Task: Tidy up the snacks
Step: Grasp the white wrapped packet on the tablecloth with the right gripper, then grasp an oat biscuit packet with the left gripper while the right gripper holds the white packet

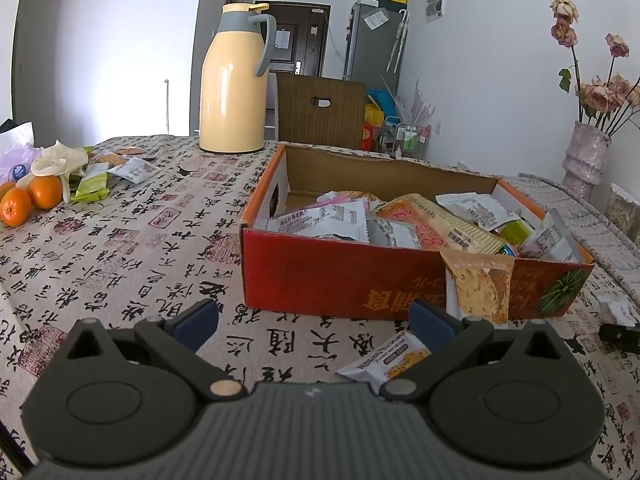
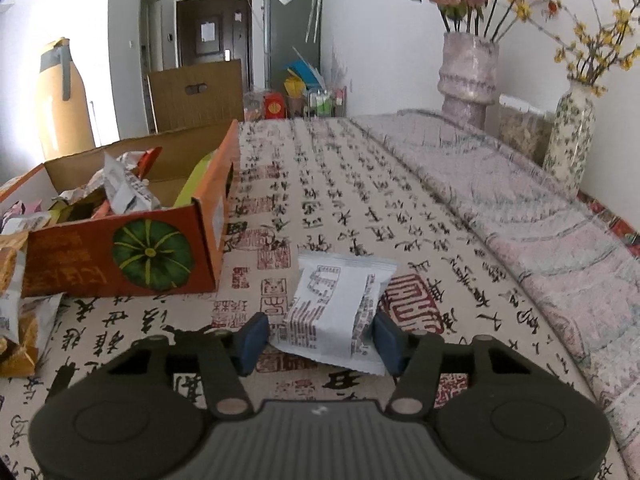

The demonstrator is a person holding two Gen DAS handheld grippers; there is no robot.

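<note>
White snack packet (image 2: 334,312) — between jaws

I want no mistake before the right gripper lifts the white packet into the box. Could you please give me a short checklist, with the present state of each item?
1. White packet lies between the right gripper's fingers: ok.
2. Pads press firmly on the packet: cannot tell; the right pad looks touching, the left shows a small gap.
3. Red box is open, with room at its far end: ok.
4. Cloth between packet and box holds nothing: ok.
5. Left gripper is open, holding nothing: ok.
</note>
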